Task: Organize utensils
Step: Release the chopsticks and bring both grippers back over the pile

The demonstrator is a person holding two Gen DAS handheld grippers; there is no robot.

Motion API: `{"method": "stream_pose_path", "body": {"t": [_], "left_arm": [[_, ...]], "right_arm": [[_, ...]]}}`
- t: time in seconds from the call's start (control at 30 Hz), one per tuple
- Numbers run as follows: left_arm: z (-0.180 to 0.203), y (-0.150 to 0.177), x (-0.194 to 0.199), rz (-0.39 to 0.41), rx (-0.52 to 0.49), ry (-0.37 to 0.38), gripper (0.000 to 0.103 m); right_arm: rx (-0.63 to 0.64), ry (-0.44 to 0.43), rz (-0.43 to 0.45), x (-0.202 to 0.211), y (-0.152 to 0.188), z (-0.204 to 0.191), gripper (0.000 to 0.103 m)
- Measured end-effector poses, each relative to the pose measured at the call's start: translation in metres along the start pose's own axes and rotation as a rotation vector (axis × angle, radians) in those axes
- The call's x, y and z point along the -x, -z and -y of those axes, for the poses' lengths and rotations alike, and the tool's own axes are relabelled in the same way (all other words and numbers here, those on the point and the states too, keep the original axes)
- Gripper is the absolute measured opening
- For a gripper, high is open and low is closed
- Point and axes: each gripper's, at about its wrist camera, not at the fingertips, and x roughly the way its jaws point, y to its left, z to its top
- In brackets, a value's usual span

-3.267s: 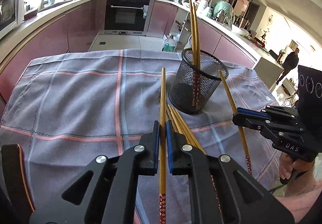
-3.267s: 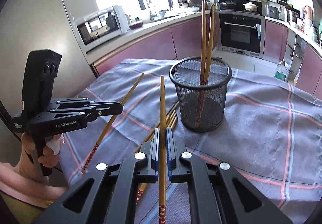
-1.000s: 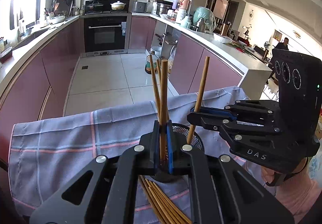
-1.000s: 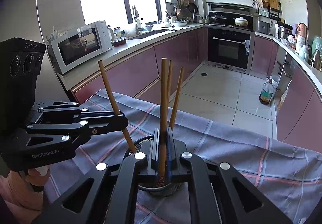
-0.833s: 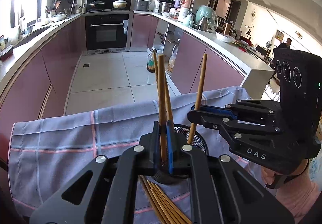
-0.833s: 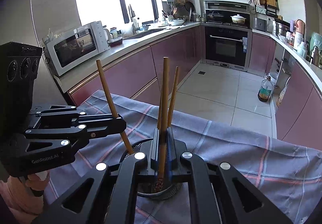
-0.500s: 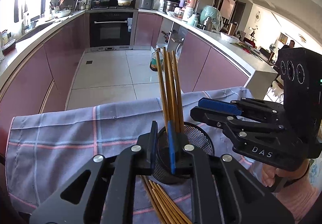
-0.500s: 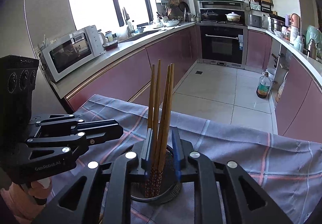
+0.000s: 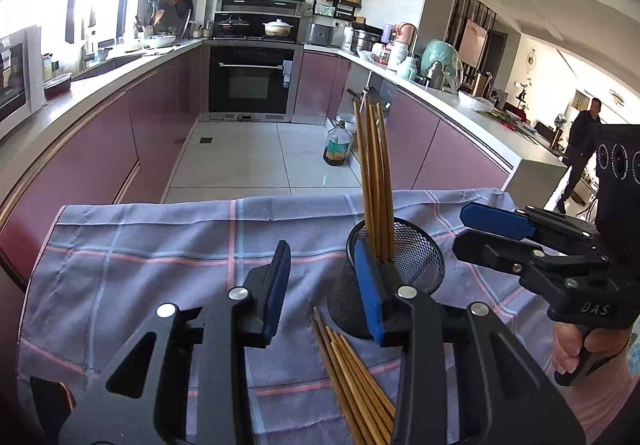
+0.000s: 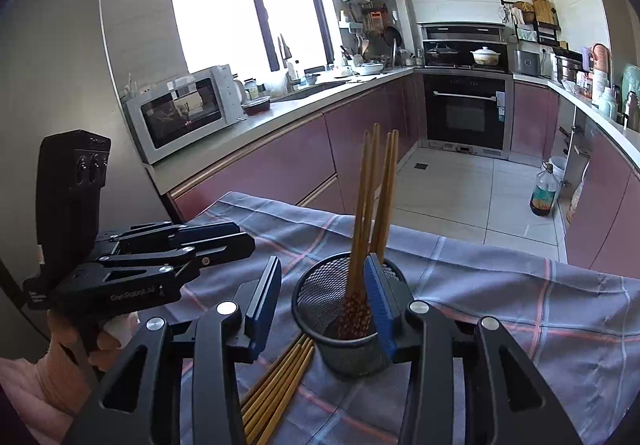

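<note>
A black mesh cup (image 9: 416, 265) stands on the plaid cloth (image 9: 160, 245) and holds several upright wooden chopsticks (image 9: 374, 181). It also shows in the right wrist view (image 10: 320, 297) with the chopsticks (image 10: 372, 197) in it. Several more chopsticks (image 9: 352, 381) lie on the cloth in front of the cup, also in the right wrist view (image 10: 280, 381). My left gripper (image 9: 322, 285) is open and empty, just before the cup. My right gripper (image 10: 322, 297) is open and empty, its right finger beside the cup.
The cloth-covered table ends at its far edge (image 9: 280, 201), with tiled kitchen floor beyond. Counters, an oven (image 9: 252, 81) and a microwave (image 10: 180, 113) line the walls. A bottle (image 9: 336, 149) stands on the floor. A person (image 9: 580, 149) stands far right.
Both grippers held a chopstick over the cup, then opened and let them drop in. Both have since opened wider and pulled back slightly.
</note>
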Motion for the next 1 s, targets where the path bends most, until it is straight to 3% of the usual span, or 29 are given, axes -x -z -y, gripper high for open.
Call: {"method": "stream_pose_path", "body": {"t": [0.23, 0.47, 0.67, 1.0], "left_arm": [[-0.013, 0.048, 0.013, -0.036, -0.001, -0.055, 0.043], [-0.01, 0.101, -0.002, -0.164, -0.018, -0.072, 0.044], [-0.006, 0.131, -0.012, -0.229, -0.02, -0.043, 0.044], [0.007, 0.135, -0.014, -0.25, -0.032, -0.009, 0.045]], "right_arm": [[0.012, -0.026, -0.129, -0.014, 0.047, -0.018, 0.042], [-0.031, 0.016, -0.277, -0.044, 0.09, -0.02, 0.042], [-0.043, 0.027, -0.307, -0.05, 0.101, -0.027, 0.04], [-0.017, 0.052, -0.329, -0.055, 0.11, -0.033, 0.034]]}}
